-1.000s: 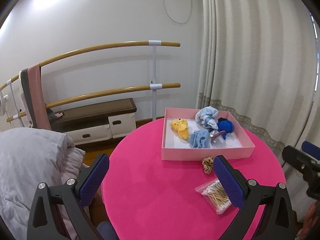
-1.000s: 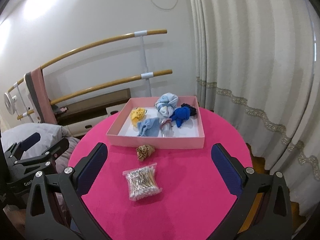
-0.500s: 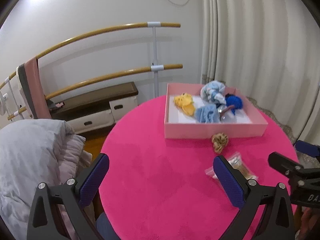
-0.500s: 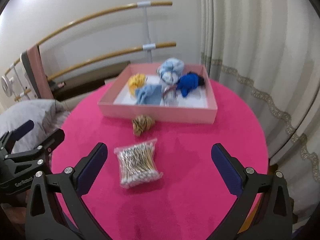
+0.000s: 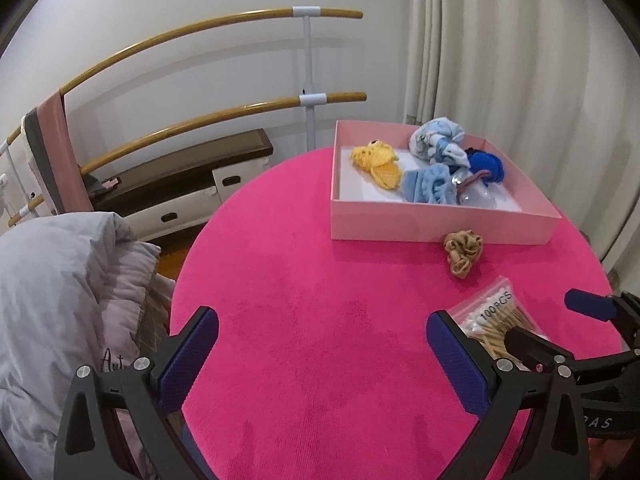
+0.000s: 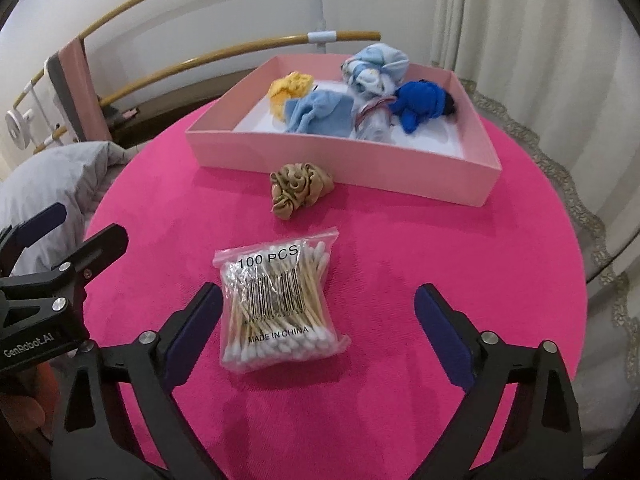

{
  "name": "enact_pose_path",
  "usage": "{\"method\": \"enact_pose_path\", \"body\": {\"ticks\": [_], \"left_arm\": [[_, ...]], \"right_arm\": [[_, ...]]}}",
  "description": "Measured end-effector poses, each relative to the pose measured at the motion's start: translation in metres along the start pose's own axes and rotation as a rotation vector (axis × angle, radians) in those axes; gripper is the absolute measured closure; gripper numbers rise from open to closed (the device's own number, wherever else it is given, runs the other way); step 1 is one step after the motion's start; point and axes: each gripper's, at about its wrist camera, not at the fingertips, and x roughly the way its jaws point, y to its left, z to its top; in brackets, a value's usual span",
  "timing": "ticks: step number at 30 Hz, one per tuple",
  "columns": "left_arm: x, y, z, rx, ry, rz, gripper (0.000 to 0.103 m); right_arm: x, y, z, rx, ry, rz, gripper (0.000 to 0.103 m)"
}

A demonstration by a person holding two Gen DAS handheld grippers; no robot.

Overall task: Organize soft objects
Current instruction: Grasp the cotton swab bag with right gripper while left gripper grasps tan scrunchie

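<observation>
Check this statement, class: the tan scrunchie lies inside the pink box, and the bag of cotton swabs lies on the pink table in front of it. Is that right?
Not quite. The tan scrunchie lies outside the pink box, on the pink table just before its front wall, as the right wrist view shows. The bag of cotton swabs does lie on the table, in front.

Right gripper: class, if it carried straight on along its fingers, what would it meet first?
Most likely the bag of cotton swabs, lying between the open right gripper fingers' line; beyond it the tan scrunchie, though depth is uncertain.

Soft even indoor light, faint shadows, sharp centre, strong fisheye bending, dark vignetted corners
</observation>
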Motion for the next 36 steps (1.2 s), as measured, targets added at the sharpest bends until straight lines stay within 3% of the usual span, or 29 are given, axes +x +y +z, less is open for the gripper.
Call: {"method": "enact_pose_path", "body": {"ticks": [11,13,15,17,18,19,36], "left_arm": [[0.024,0.002,-0.002,0.009,0.020,0.012,0.000],[0.027,0.004,-0.002,0.007,0.023,0.011,0.000],[0.028,0.003,-0.001,0.009,0.023,0.007,0.000],[0.027,0.002,0.000,0.013,0.020,0.003,0.000],[0.027,0.000,0.000,0.016,0.019,-0.001,0.000],[0.026,-0.001,0.000,0.019,0.018,-0.006,0.000],[0.064,-0.051,0.024,0.093,0.056,-0.083,0.000]], "right_arm": [[0.025,0.013,-0.002,-0.062,0.066,0.051,0.014],[0.030,0.015,-0.003,-0.073,0.081,0.046,0.029],[0.034,0.017,-0.004,-0.085,0.076,0.036,0.034],[0.032,0.015,-0.004,-0.084,0.068,0.035,0.044],[0.031,0.013,-0.003,-0.080,0.064,0.035,0.055],[0.031,0.011,-0.003,-0.075,0.062,0.033,0.056],[0.023,-0.047,0.005,0.030,0.008,-0.041,0.058]]}}
